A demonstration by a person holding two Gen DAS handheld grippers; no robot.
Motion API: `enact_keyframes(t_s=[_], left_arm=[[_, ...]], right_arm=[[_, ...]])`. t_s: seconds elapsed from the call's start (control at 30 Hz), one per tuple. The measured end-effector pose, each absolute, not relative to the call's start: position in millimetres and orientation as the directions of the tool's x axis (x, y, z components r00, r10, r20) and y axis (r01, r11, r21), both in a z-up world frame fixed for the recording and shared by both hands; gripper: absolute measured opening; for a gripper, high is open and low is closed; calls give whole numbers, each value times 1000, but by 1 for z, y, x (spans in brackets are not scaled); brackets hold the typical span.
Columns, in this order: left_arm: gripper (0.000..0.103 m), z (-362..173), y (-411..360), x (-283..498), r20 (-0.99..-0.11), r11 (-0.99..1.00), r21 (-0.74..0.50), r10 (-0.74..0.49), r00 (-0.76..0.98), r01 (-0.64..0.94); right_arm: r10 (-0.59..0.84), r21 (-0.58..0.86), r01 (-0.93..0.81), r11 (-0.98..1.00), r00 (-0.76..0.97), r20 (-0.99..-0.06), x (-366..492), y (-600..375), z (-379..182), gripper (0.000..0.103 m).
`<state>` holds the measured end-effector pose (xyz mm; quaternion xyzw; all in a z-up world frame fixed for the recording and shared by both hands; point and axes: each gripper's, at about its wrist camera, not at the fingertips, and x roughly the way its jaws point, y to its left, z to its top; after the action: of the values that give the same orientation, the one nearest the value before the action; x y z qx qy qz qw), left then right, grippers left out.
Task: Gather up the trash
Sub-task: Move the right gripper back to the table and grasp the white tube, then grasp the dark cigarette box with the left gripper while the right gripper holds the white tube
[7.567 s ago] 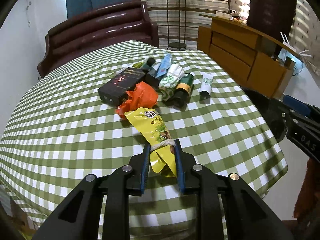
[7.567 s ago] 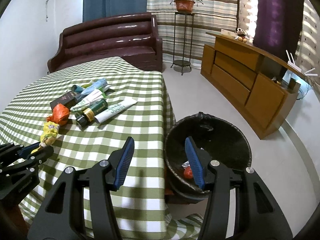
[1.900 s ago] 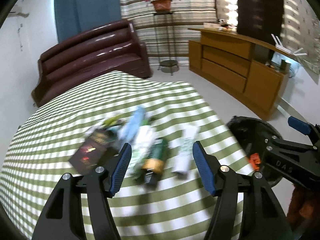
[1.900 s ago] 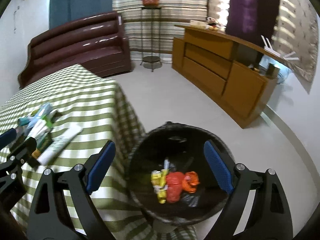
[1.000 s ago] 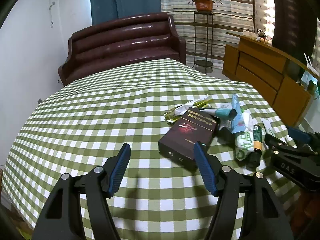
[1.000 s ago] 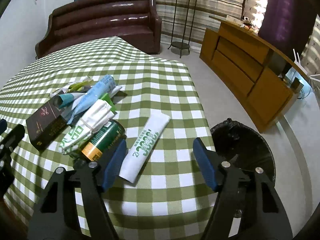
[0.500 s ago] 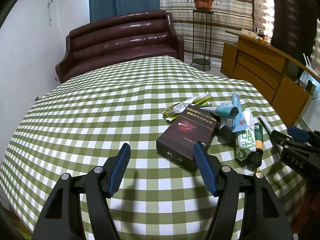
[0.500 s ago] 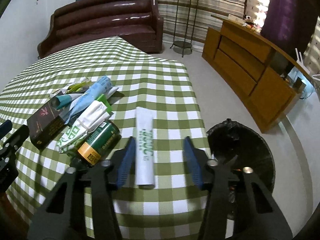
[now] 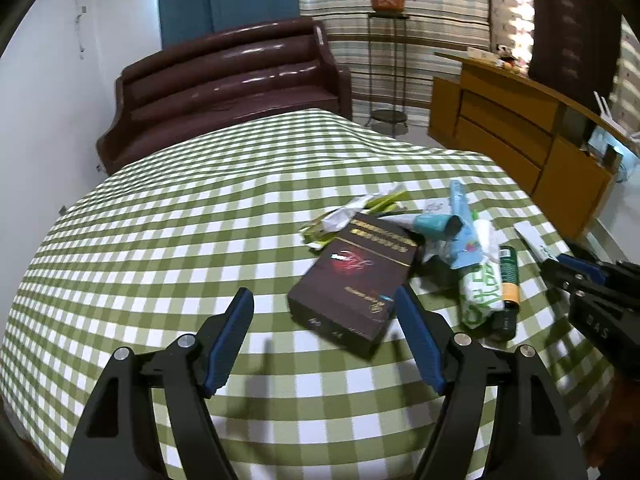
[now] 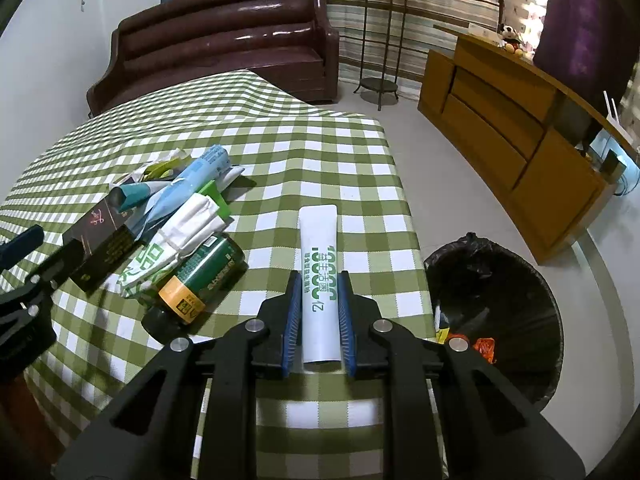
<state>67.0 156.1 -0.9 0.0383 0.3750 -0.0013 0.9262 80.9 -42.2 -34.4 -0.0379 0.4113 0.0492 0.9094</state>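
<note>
Between the right gripper's [image 10: 318, 316] blue-padded jaws sits a white tube [image 10: 319, 276] with green lettering, pinched at its near end and pointing away along the checked counter [image 10: 304, 152]. Just left of it lie a green bottle [image 10: 200, 280] with an orange band, a white-and-green wrapper [image 10: 176, 240], a pale blue tube [image 10: 188, 182] and a dark box [image 10: 98, 236], all touching in one heap. Off the counter's right edge stands a black-lined trash bin [image 10: 500, 280] with orange and yellow scraps inside. The left gripper [image 9: 324, 340] hovers with jaws spread wide, holding nothing, just short of the dark box [image 9: 354, 276]. Beyond the counter stand a maroon sofa [image 9: 224, 88] and a wooden cabinet [image 9: 520, 132].
</note>
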Motion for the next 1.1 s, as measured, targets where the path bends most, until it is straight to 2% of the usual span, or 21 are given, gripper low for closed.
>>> enact_keyframes(t_s=[0.1,0.47,0.53,0.63,1.1], left_arm=[[71,-5,151,73,-708,995,89,26,706,52],[74,-22,149,106,-787,993,42,-35,616,111],[68,-21,148,105,-784,992,46,-35,620,115],[65,-22,146,104,-784,991,50,-38,620,124],[60,-22,143,79,-778,989,83,-14,628,125]], right_arm=[[67,-18,-122,992,657,-751,82,-45,-34,18],[88,5,-128,992,648,-756,86,-49,-35,18],[89,7,-129,992,647,-757,86,-50,-36,18],[90,7,-130,992,646,-758,86,-50,-36,18],[98,12,-136,991,645,-758,84,-49,-38,18]])
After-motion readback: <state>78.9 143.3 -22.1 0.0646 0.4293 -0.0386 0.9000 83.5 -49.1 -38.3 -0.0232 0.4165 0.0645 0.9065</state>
